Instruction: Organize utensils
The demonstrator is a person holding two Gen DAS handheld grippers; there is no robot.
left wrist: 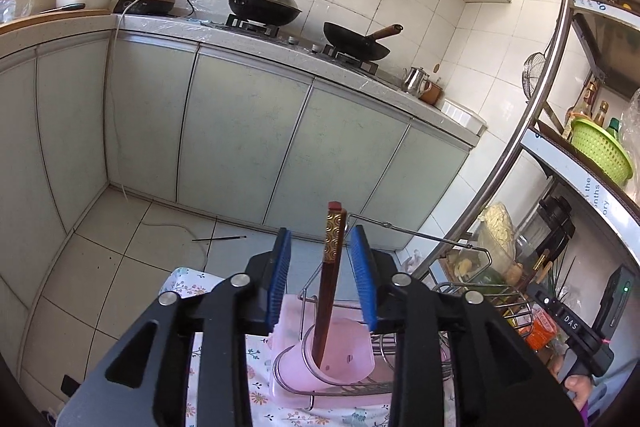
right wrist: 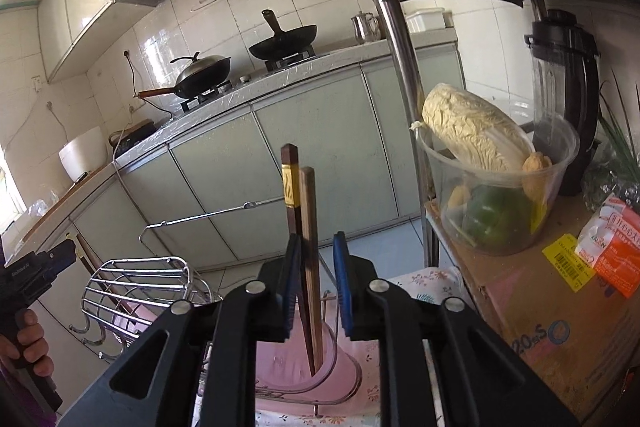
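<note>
Small tiled kitchen, pale green cabinets under a stove counter with two woks; close in, a surface (left wrist: 224, 355) under a floral cloth carried a wire rack (left wrist: 452, 291) with a pink holder cup (left wrist: 348, 351) set in it. The task's things, the chopsticks, stood upright in that pink cup. In the left view one dark wooden chopstick (left wrist: 329, 279) with a gold-patterned band and red tip leaned slightly, bottom end down in the cup. In the right view two chopsticks (right wrist: 307, 259) stood together in a pink cup (right wrist: 304, 363); I couldn't tell whether it was the same cup.

The left tongs (left wrist: 326, 279) were open, blue pads either side of the stick with a gap on both sides, holding nothing. The right tongs (right wrist: 318, 283) were also open, narrower; the sticks sat close against the left pad, contact not certain, no grip.

Step in hand looked like the release after dropping sticks in the cup, or possibly a pickup; can't tell which. To do it well: keep the pads spread, pull straight up along the stick axis, don't brush the tops, since thin smooth lacquered sticks would tip easily and the light translucent plastic cup could shift in its ring.

Rack was shiny round steel wire with hooks; the pads were ribbed blue rubber.
</note>
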